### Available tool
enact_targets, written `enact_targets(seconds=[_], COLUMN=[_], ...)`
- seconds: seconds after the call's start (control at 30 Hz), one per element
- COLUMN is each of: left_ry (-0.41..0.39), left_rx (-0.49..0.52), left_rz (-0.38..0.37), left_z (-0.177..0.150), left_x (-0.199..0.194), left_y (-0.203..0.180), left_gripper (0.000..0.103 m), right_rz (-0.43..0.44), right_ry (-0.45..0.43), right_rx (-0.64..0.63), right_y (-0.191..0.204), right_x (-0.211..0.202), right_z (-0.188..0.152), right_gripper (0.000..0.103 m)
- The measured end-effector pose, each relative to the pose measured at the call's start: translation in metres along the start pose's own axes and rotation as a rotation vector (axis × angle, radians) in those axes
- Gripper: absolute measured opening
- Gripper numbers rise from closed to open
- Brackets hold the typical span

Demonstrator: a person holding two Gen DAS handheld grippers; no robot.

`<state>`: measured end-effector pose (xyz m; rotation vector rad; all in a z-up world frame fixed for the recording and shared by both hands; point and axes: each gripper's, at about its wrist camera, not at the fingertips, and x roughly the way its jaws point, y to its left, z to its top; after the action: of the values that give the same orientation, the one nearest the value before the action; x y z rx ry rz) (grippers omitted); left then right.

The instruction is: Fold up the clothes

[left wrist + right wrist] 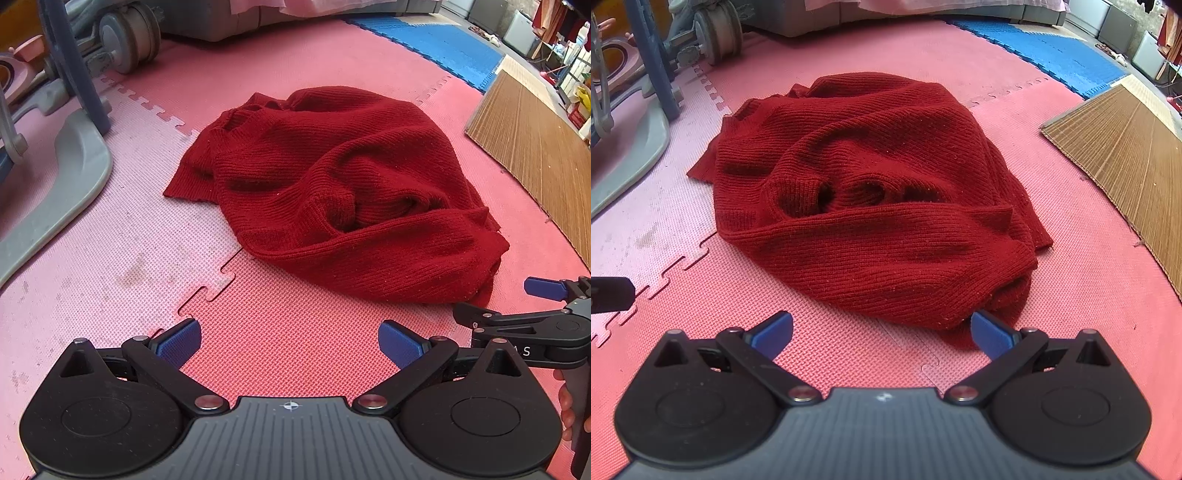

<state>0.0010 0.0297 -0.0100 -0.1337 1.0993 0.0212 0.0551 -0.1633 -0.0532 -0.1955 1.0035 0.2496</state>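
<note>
A dark red knitted sweater point(332, 184) lies crumpled in a heap on pink foam floor mats point(288, 347), one sleeve draped across its front. My left gripper point(290, 345) hovers open over bare mat, short of the sweater's near edge, with nothing between its blue pads. In the right wrist view the same sweater point(879, 206) fills the middle. My right gripper point(882, 334) is open; its right blue pad point(991, 334) sits at the sweater's near hem, whether touching I cannot tell. The right gripper point(546, 295) also shows at the left view's right edge, held by a hand point(569, 410).
A brown bamboo mat point(532, 147) lies to the right of the sweater. Blue foam tiles point(436, 44) lie at the back. At the left stand a grey plastic base point(70, 177), a blue-grey pole point(70, 62) and grey wheels point(125, 37).
</note>
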Motion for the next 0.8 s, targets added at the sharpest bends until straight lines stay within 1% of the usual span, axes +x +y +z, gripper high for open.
enact_targets(seconds=[0.13, 0.3, 0.53, 0.63, 0.73, 0.8], left_ry=[0.005, 0.011, 0.028, 0.035, 0.041, 0.044], left_rx=[0.002, -0.004, -0.01, -0.029, -0.061, -0.074], left_rz=[-0.004, -0.007, 0.007, 0.02, 0.037, 0.046], left_z=[0.001, 0.003, 0.002, 0.0, -0.002, -0.005], left_x=[0.002, 0.005, 0.002, -0.001, -0.005, -0.009], left_y=[0.001, 0.002, 0.007, 0.011, 0.016, 0.017], left_gripper=[0.103, 0.103, 0.103, 0.103, 0.103, 0.103], right_rz=[-0.005, -0.008, 0.004, 0.042, 0.11, 0.154], right_ry=[0.015, 0.01, 0.012, -0.009, -0.037, -0.037], right_rx=[0.007, -0.001, -0.032, -0.077, -0.143, -0.193], right_y=[-0.001, 0.0, 0.0, 0.004, 0.013, 0.02], right_x=[0.004, 0.005, 0.016, 0.023, 0.031, 0.039], right_z=[0.0, 0.002, 0.009, 0.016, 0.022, 0.026], right_gripper=[0.103, 0.103, 0.103, 0.103, 0.103, 0.103])
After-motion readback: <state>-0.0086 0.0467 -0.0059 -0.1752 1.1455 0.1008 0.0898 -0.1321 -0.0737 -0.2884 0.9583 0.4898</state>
